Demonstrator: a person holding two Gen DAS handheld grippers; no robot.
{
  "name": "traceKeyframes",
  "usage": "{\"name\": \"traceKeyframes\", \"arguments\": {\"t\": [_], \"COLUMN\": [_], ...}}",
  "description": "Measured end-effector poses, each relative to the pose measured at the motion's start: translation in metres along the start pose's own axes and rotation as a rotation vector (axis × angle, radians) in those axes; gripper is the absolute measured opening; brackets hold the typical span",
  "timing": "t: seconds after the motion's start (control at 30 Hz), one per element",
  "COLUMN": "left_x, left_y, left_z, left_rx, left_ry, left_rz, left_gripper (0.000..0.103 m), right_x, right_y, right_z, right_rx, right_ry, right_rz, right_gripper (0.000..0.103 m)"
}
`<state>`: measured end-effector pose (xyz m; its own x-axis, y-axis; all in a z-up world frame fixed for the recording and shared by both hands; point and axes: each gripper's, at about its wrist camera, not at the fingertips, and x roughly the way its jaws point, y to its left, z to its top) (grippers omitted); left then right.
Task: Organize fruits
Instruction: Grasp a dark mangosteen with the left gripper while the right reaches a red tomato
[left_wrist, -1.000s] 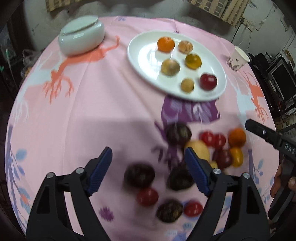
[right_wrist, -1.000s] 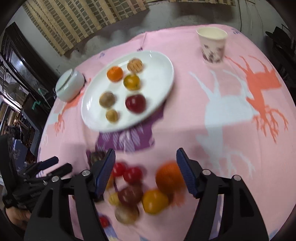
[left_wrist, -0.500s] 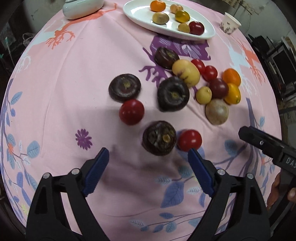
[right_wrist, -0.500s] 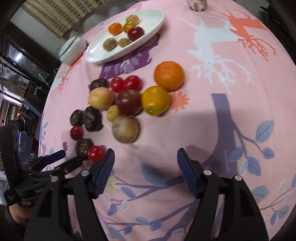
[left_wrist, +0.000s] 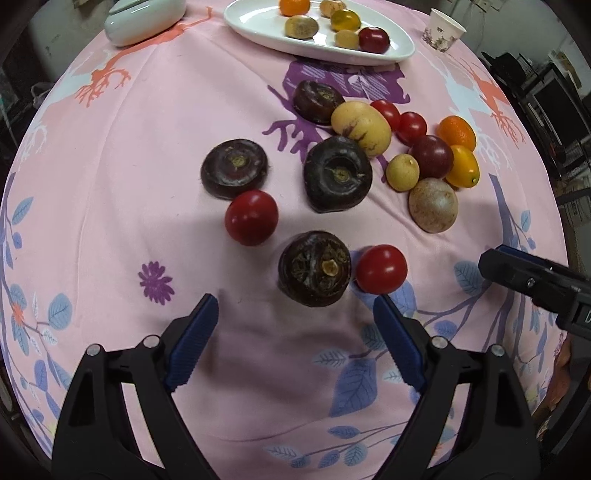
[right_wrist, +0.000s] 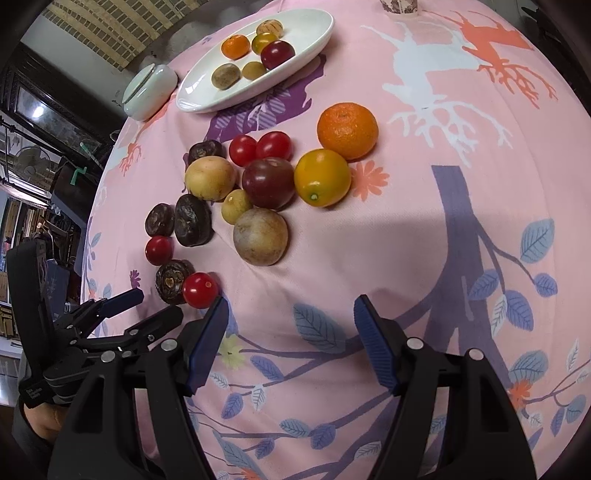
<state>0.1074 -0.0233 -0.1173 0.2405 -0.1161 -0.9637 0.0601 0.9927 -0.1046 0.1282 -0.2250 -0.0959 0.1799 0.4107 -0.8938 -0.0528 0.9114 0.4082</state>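
Left wrist view: my left gripper (left_wrist: 295, 339) hangs spread wide and empty; nearest water chestnut (left_wrist: 314, 268) looks hard and slick, so I'd pinch its flat sides.

fruits (left_wrist: 338, 173) — loose on cloth | six on white plate (left_wrist: 258, 27)

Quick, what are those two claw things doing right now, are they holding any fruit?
Left gripper: open, holding nothing, above the tablecloth.
Right gripper: open, holding nothing.
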Motion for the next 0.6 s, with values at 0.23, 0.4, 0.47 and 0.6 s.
{"name": "traceKeyframes", "arguments": {"t": [0.23, 0.4, 0.47, 0.6], "left_x": [0.009, 0.009, 0.008, 0.003], "left_y": [-0.001, -0.002, -0.005, 0.002], "left_z": [0.005, 0.013, 0.016, 0.016], "left_rx": [0.018, 0.028, 0.035, -0.020], "left_ry": [0.010, -0.011, -0.020, -0.020], "left_rz": [0.004, -0.008, -0.027, -0.060], "left_gripper": [0.069, 0.055, 0.042, 0.042], "right_x": [0.005, 0.007, 0.007, 0.007], "right_y": [0.000, -0.001, 0.000, 0.011], "right_z": [0.003, 0.004, 0.003, 0.001], "right_rx": [-0.001, -0.002, -0.008, -0.062], "right_ry": [0.011, 0.018, 0.018, 0.021], "right_rz": [0.005, 0.004, 0.006, 0.005], "right_gripper": [0.071, 0.071, 0.071, 0.071]}}
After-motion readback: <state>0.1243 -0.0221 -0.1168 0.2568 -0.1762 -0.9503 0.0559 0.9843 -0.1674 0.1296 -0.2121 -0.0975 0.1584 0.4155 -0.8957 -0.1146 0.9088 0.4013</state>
